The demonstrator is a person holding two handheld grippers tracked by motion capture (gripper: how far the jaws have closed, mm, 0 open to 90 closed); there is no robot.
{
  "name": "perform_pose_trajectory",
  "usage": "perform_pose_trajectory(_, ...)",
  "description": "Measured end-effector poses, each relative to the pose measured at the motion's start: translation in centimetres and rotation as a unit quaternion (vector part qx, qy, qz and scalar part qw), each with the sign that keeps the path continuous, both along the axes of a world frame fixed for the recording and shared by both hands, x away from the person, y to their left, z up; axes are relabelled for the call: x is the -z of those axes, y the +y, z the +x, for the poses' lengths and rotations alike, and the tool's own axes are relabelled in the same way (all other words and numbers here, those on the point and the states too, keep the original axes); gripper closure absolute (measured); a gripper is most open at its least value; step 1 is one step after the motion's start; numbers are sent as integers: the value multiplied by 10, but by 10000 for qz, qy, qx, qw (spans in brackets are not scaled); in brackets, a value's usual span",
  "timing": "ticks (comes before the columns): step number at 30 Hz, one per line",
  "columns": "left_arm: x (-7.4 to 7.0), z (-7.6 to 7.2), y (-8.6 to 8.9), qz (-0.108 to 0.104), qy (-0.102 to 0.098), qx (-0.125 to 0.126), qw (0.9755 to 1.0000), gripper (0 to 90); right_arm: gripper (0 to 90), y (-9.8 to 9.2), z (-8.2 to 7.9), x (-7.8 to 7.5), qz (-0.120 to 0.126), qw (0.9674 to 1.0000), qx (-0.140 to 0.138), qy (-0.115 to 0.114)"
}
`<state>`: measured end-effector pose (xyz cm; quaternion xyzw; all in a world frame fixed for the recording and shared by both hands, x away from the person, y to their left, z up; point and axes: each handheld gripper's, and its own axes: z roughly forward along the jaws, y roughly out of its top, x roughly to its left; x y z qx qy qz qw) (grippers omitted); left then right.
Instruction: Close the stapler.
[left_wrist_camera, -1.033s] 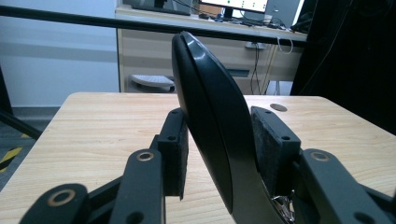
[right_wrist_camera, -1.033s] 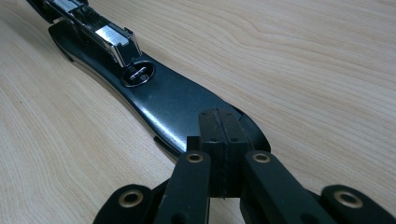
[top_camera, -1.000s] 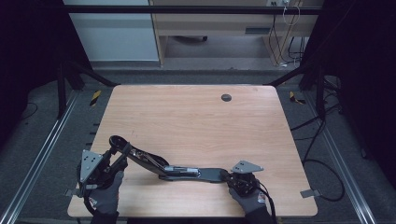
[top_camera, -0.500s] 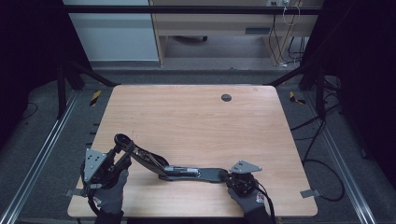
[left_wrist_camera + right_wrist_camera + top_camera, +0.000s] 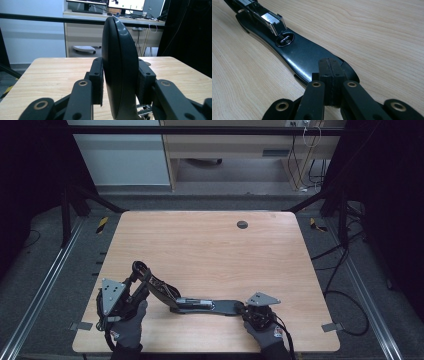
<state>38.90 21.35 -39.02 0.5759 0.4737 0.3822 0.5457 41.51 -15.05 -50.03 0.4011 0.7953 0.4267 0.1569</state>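
A long black stapler lies opened on the wooden table (image 5: 210, 240). Its base (image 5: 215, 306) (image 5: 299, 53) lies flat, and its top arm (image 5: 156, 288) (image 5: 120, 62) slants up to the left. My left gripper (image 5: 137, 274) (image 5: 120, 82) has the arm's rounded end between its pads; the jaws have just been closing and both pads touch it. My right gripper (image 5: 241, 308) (image 5: 329, 71) is shut, with its joined tips resting on the base's near end. The shiny staple channel (image 5: 270, 20) shows farther along the base.
A dark round grommet (image 5: 242, 224) sits in the table's far right part. Black frame rails run along both sides of the table. Cables lie on the floor at the right. A desk with monitors (image 5: 125, 5) stands beyond the far edge.
My left gripper has shifted a little to the right and away from me, carrying the stapler's raised arm with it. The right gripper and the base have stayed put.
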Motion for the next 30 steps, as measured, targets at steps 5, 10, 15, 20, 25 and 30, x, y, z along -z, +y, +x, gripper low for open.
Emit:
perform_pose_trajectory(5, -3, -1, -12, 207, -93, -11, 9997, 642, 900, 0, 0, 0, 7, 10000, -6, -14)
perform_pose_trajectory(10, -4, -2, -23, 431, -199, -59, 9989, 645, 900, 1, 0, 0, 1, 10000, -21, -33)
perform_pose_trajectory(15, -5, -3, -35, 698, -319, -107, 9970, 646, 900, 1, -1, 1, 8, 10000, -5, -24)
perform_pose_trajectory(20, -6, -4, -47, 911, -423, -135, 9949, 649, 900, 1, -1, 1, 20, 10000, -3, -31)
perform_pose_trajectory(25, -6, -5, -59, 1172, -522, -137, 9916, 651, 900, 1, -1, 1, 30, 10000, -4, -31)
perform_pose_trajectory(30, -5, -5, -70, 1379, -598, -148, 9885, 654, 900, 1, -1, 1, 39, 10000, 0, -15)
